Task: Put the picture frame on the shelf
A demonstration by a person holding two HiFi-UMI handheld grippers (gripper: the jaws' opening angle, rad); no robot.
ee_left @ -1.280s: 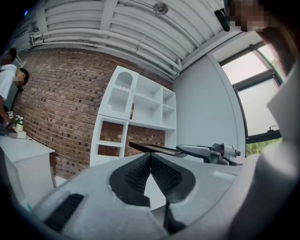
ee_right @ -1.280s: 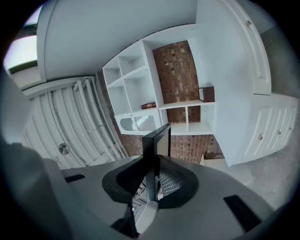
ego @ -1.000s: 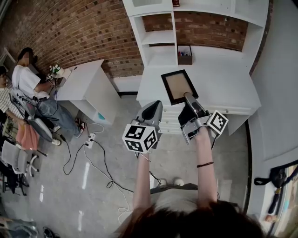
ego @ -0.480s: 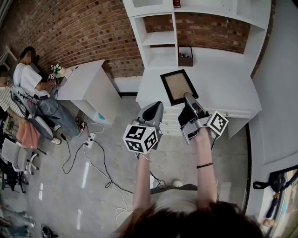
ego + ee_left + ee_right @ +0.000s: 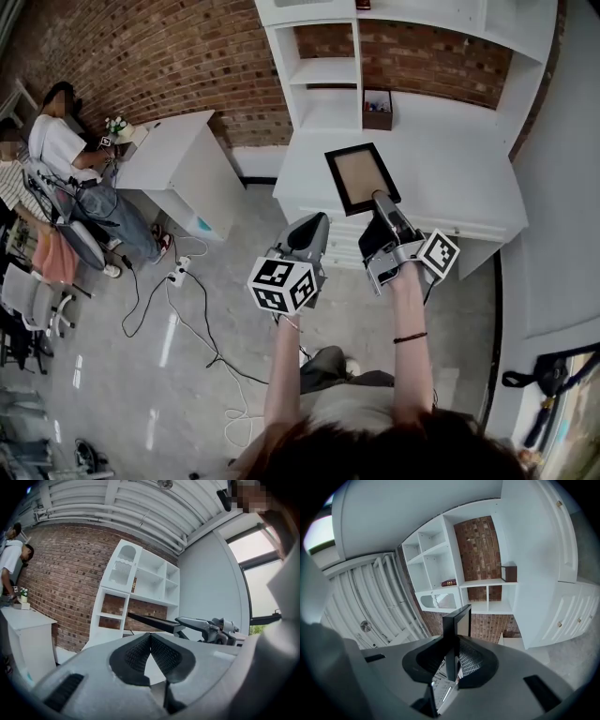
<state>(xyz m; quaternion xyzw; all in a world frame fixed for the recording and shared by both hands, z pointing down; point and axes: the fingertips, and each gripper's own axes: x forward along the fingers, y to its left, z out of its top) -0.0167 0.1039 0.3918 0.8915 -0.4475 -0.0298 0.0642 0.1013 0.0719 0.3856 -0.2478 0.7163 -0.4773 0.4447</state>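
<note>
The right gripper (image 5: 379, 200) clamped on the lower edge of a black-rimmed rectangular tan picture frame (image 5: 359, 175), frame held above the white counter (image 5: 450, 178), before the white shelf unit (image 5: 323, 73), left gripper (image 5: 316, 222) closed and empty alongside.

The picture frame (image 5: 362, 178) is black round tan — the shelf (image 5: 323, 73) white, the wall (image 5: 141, 56) red brick.
</note>
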